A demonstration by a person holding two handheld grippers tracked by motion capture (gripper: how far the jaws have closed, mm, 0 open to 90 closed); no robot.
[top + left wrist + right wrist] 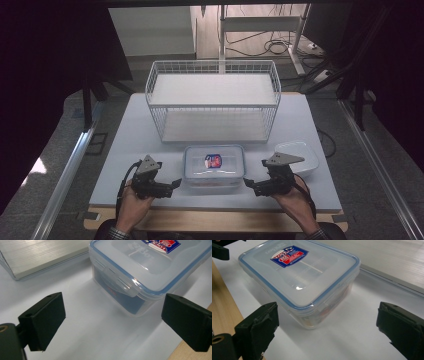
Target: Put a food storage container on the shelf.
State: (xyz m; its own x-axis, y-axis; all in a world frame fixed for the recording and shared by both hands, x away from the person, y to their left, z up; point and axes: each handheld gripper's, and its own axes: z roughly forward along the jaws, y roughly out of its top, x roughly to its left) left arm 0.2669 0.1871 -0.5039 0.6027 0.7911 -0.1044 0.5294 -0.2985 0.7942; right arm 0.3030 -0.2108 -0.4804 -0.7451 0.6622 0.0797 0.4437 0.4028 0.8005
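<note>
While the lidded plastic box [214, 167] lies flat near the table's [125, 150] front edge, long axis running left to right, label up, the left gripper [173, 185] and right gripper [249, 184] flank its short ends, fingers spread wide, holding nothing.

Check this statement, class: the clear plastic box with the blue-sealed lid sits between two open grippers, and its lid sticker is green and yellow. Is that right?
Not quite. The sticker on the clear plastic box is blue, red and white, as the right gripper view shows. The box does sit between the open left gripper and right gripper.
</note>
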